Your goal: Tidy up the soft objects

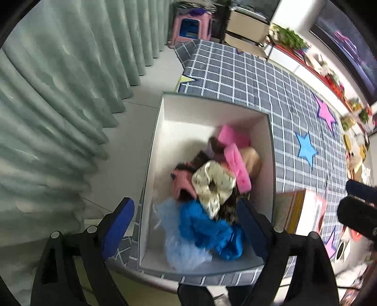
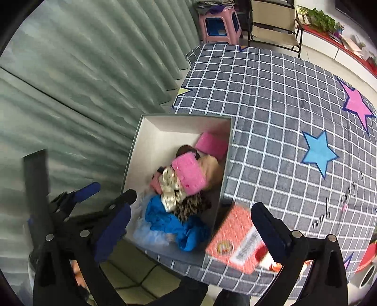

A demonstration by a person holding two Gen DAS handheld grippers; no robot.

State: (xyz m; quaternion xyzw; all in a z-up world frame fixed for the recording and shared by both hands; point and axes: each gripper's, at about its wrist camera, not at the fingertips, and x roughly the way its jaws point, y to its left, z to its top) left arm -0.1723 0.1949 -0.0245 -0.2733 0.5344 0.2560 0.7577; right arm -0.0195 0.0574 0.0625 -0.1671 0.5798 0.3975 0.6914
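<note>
A white open box [image 1: 188, 113] [image 2: 150, 141] stands at the table's left edge. It holds soft things: pink sponges [image 1: 236, 164] [image 2: 188, 174], a cream dotted scrunchie [image 1: 212, 186] [image 2: 169, 186], a blue cloth [image 1: 207, 228] [image 2: 169, 223], pale blue tulle [image 1: 174, 244], a leopard-print piece [image 2: 190, 204] and a tan piece [image 1: 253, 157]. My left gripper [image 1: 186, 226] is open and empty, just above the box's near end. My right gripper [image 2: 190, 233] is open and empty, over the box's near right corner. The left gripper also shows in the right wrist view [image 2: 108, 190].
A red and white carton [image 2: 238, 242] [image 1: 299, 211] lies on the checked tablecloth [image 2: 271, 117] right of the box. Green curtains [image 1: 59, 94] hang at the left. A pink stool [image 2: 220, 22] and a chair [image 2: 273, 23] stand beyond the table.
</note>
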